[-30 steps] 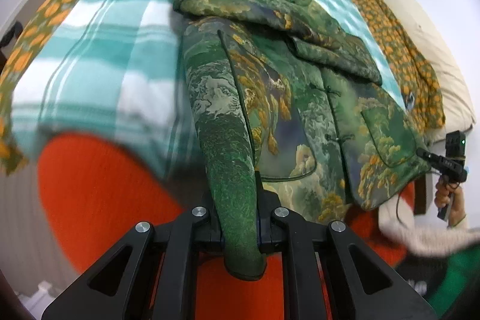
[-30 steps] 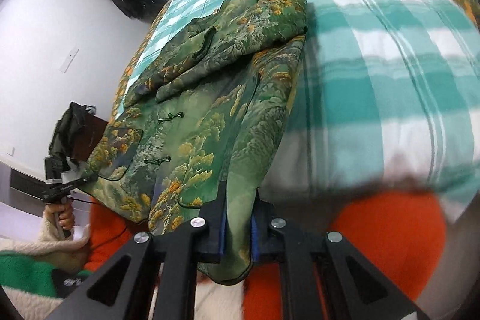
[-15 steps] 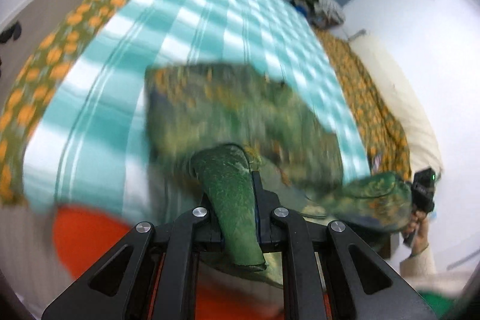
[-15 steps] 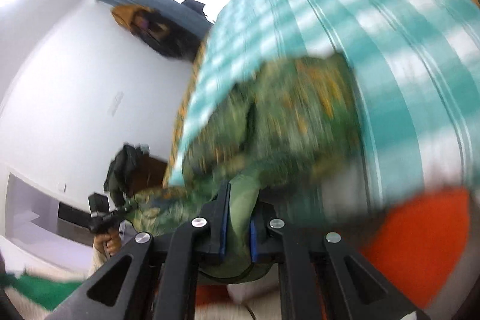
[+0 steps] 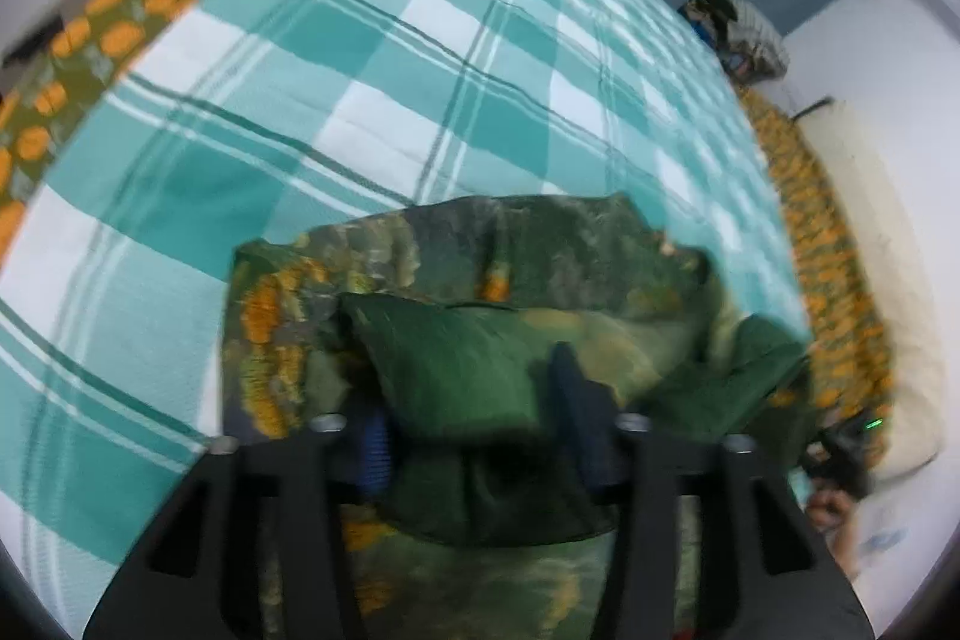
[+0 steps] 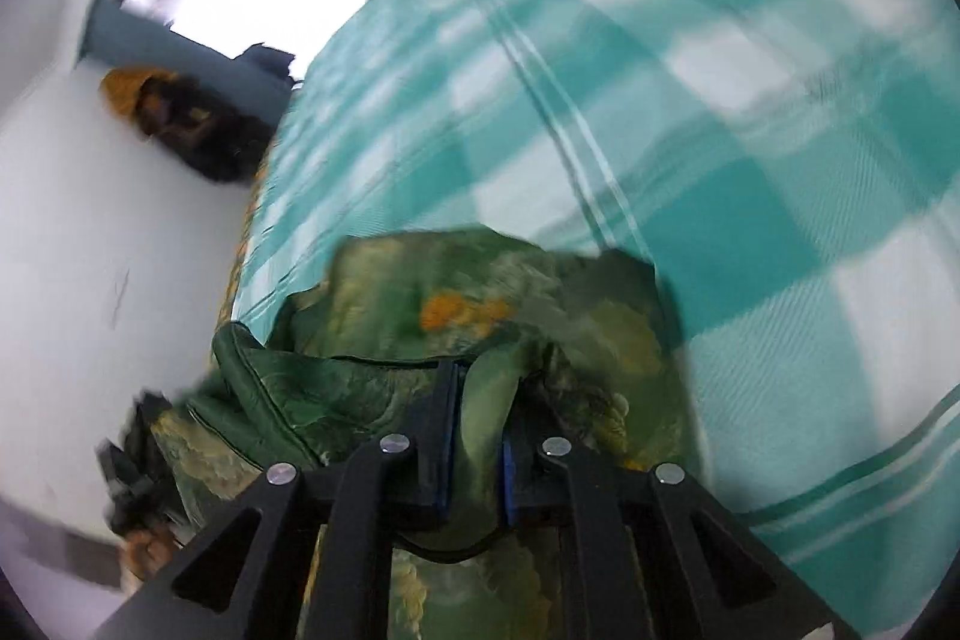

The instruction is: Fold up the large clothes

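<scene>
The left gripper [image 5: 480,436] was pointed steeply downward, its jaws opening and set well apart, with a fold of green cloth lying loose between them and no pad seen pressing on it. The right gripper [image 6: 477,436] was angled downward too, its jaws beginning to open while a narrow fold of cloth was still pinched between the pads.

No readable text, labels, brands or numbers anywhere.
</scene>
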A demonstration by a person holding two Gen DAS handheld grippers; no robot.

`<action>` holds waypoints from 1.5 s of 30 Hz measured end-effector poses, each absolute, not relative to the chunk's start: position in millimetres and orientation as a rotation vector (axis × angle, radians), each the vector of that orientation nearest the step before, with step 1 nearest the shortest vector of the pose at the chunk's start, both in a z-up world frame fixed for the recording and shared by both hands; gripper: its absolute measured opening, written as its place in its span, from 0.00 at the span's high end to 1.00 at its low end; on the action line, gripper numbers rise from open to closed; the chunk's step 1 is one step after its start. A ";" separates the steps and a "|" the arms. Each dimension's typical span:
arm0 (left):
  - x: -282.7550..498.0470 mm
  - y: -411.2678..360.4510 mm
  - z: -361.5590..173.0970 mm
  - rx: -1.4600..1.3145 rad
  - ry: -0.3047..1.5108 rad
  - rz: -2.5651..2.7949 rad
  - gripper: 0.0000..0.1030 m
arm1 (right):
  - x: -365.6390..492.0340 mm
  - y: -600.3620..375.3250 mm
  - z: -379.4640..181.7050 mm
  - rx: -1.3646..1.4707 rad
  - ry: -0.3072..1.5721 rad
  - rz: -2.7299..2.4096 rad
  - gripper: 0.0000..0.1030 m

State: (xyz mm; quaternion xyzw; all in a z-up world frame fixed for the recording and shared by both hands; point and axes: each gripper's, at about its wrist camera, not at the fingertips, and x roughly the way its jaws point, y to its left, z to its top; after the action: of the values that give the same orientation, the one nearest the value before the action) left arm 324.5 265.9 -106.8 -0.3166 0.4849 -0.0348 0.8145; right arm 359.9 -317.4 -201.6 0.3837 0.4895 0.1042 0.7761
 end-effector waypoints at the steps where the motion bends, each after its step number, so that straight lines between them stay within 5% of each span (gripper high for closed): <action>1: 322.8 271.5 -101.7 -0.725 1.017 -0.102 0.36 | 360.6 -323.6 -204.7 0.918 1.052 0.238 0.78; 3: 319.4 285.4 -88.9 -0.781 0.967 -0.124 0.11 | 362.8 -334.2 -202.9 1.079 1.018 0.312 0.46; 4: 315.2 294.7 -78.8 -0.779 0.922 -0.106 0.07 | 365.1 -338.1 -196.7 1.120 0.993 0.338 0.25; 5: 312.1 300.7 -71.3 -0.762 0.890 -0.099 0.04 | 365.3 -340.1 -190.9 1.127 0.974 0.346 0.16; 13: 327.2 266.2 -117.6 -0.447 1.096 -0.118 0.04 | 374.5 -299.5 -149.2 0.469 1.043 0.230 0.16; 14: 334.0 254.9 -127.6 -0.387 1.106 -0.076 0.05 | 376.8 -284.4 -154.8 0.394 1.067 0.216 0.16; 15: 338.8 246.5 -133.4 -0.346 1.105 -0.050 0.19 | 380.2 -275.2 -158.9 0.329 1.076 0.206 0.16; 16: 342.6 239.9 -137.1 -0.325 1.106 -0.040 0.33 | 382.8 -256.3 -162.8 0.236 1.075 0.188 0.17; 17: 346.1 235.3 -139.0 -0.337 1.120 -0.034 0.59 | 384.3 -246.3 -166.7 0.182 1.071 0.185 0.27; 18: 348.4 234.4 -137.0 -0.353 1.124 -0.001 0.70 | 385.4 -231.7 -169.7 0.107 1.075 0.165 0.41; 19: 348.4 234.6 -129.8 -0.359 1.111 0.015 0.74 | 386.2 -220.8 -169.8 0.041 1.083 0.111 0.79; 23: 346.6 241.7 -73.2 -0.349 0.957 -0.012 0.84 | 381.6 -220.9 -116.2 0.017 0.940 0.050 0.87; 28: 357.7 248.8 -63.6 -0.333 0.857 0.062 0.84 | 394.0 -228.7 -76.3 0.009 0.774 0.005 0.87; 31: 367.8 248.4 -117.7 -0.320 0.922 0.109 0.80 | 409.8 -224.7 -111.5 -0.032 0.815 -0.026 0.87; 34: 360.1 250.8 -173.6 -0.367 0.949 0.110 0.62 | 415.2 -219.8 -182.4 -0.095 0.952 -0.058 0.86; 42: 347.8 259.8 -181.5 -0.470 0.864 0.057 0.54 | 399.8 -225.7 -224.9 -0.041 0.924 -0.061 0.83; 43: 346.2 260.1 -178.1 -0.470 0.859 0.055 0.51 | 399.0 -226.8 -224.6 -0.035 0.922 -0.058 0.83; 45: 342.3 261.2 -168.9 -0.468 0.862 0.045 0.28 | 398.2 -224.2 -224.0 -0.027 0.921 -0.054 0.82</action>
State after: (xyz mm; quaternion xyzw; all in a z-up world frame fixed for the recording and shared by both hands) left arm 342.3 261.2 -168.9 -0.2249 0.4138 0.0215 0.8819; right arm 398.2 -224.2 -224.0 -0.0129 0.4441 -0.0260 0.8955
